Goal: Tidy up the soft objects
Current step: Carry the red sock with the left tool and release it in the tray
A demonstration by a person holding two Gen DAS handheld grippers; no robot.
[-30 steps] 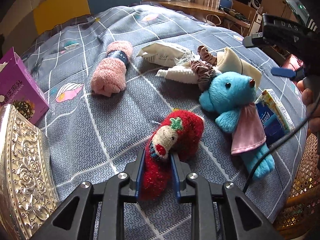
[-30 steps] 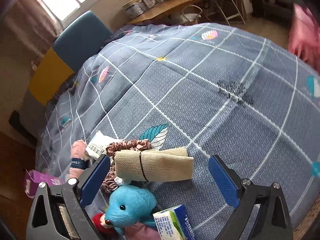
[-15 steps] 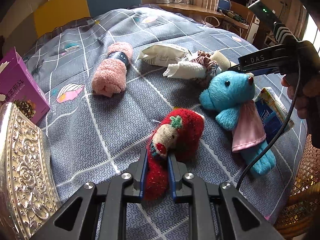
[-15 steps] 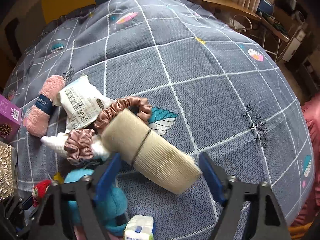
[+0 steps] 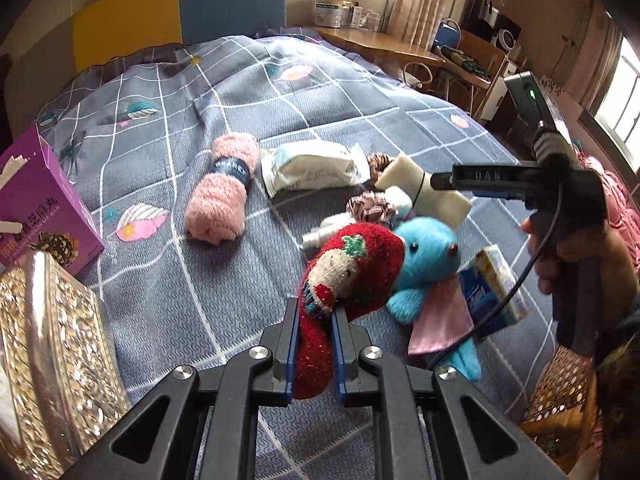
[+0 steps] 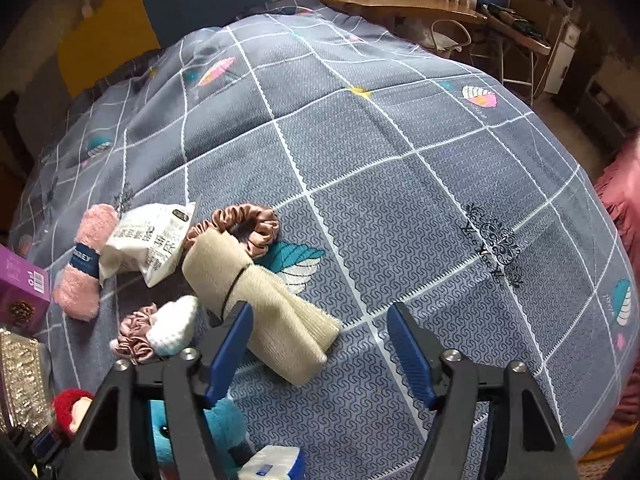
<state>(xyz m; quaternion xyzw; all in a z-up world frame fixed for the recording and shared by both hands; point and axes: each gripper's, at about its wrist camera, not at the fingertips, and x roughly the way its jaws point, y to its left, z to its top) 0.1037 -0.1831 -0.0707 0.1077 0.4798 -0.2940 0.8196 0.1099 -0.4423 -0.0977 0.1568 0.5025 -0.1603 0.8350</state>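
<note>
Grey checked quilt [image 6: 400,208] wide and bare beyond beige roll [image 6: 256,296], out to its rounded edge. Purple box [image 5: 36,208] lettered "WAN", far left of roll. Left gripper [image 5: 314,344] clamped on red sock [image 5: 352,268], just before roll. Right gripper [image 6: 320,344] gaping, jaws just opening, roll's end between, unpressed. "DAS" on its side.

The quilt [image 6: 400,168] lies bare beyond and right of the beige roll [image 6: 256,300], giving wide room there. Left of the roll things crowd close: a brown scrunchie [image 6: 244,228] touching its far end, a white packet [image 6: 152,240], a pink towel roll [image 6: 86,260], and a white knit piece [image 6: 172,324] just beside it. Nearer than the roll, a blue plush [image 5: 428,256] and a tissue pack [image 5: 496,288] block the near edge.
</note>
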